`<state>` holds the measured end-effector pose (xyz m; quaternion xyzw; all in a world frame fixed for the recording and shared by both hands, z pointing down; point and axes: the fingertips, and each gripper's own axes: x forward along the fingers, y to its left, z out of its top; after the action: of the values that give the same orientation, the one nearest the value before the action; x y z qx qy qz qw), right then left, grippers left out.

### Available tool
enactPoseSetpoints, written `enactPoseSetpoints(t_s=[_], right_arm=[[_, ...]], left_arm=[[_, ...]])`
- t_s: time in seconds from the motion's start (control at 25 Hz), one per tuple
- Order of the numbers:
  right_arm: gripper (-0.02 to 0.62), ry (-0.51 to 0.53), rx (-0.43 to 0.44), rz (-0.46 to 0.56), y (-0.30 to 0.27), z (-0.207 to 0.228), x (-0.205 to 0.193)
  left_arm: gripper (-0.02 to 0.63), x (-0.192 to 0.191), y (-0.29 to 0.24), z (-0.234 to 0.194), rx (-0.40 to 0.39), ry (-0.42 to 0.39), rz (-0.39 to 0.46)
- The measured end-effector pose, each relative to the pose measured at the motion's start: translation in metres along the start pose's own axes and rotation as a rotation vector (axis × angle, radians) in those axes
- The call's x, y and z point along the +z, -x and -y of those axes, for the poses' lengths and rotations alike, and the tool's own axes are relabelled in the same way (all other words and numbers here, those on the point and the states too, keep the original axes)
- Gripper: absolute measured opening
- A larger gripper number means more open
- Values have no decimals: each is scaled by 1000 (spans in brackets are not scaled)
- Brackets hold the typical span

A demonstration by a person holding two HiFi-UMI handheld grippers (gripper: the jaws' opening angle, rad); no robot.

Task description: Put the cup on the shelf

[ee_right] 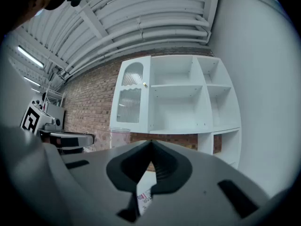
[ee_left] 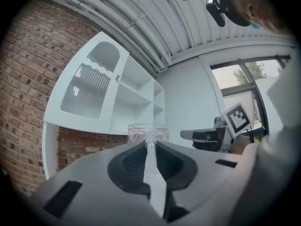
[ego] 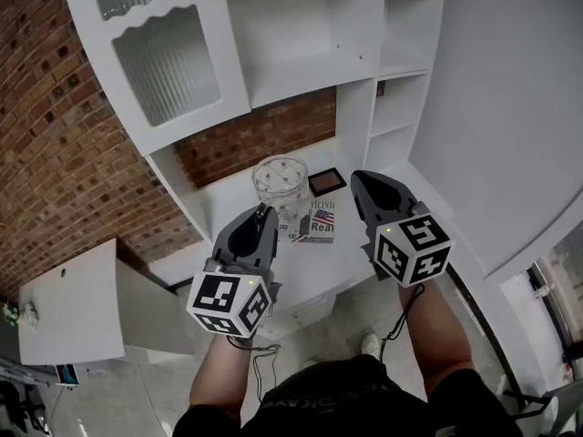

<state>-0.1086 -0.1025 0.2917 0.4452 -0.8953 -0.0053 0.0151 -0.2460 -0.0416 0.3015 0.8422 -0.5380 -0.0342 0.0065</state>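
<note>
A clear glass cup [ego: 281, 185] hangs over the white counter [ego: 360, 248], below the open shelves [ego: 305, 71]. My left gripper [ego: 264, 215] is shut on the cup's near wall. In the left gripper view the glass wall [ee_left: 148, 132] runs through the narrow slit between the pads, at the left gripper [ee_left: 149, 145]. My right gripper [ego: 358, 180] hovers to the right of the cup, shut with nothing in it. In the right gripper view its tips meet at the right gripper [ee_right: 150, 144], and the cup [ee_right: 119, 136] shows to the left.
A printed booklet [ego: 320, 222] and a small dark framed tile [ego: 326, 182] lie on the counter under the cup. A ribbed-glass cabinet door [ego: 164, 62] stands left of the shelves. Narrow side cubbies [ego: 396, 107] are on the right, with a brick wall [ego: 55, 144] behind.
</note>
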Motion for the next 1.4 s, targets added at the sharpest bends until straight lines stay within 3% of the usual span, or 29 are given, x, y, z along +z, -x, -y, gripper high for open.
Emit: enactPoseSetpoints(t_s=[0.84, 1.4], right_arm=[[0, -1, 1, -3, 18, -1, 4], [0, -1, 78, 8, -3, 61, 15]], left_arm=[[31, 13, 5, 17, -18, -13, 16], [31, 17, -55, 39, 41, -27, 21]])
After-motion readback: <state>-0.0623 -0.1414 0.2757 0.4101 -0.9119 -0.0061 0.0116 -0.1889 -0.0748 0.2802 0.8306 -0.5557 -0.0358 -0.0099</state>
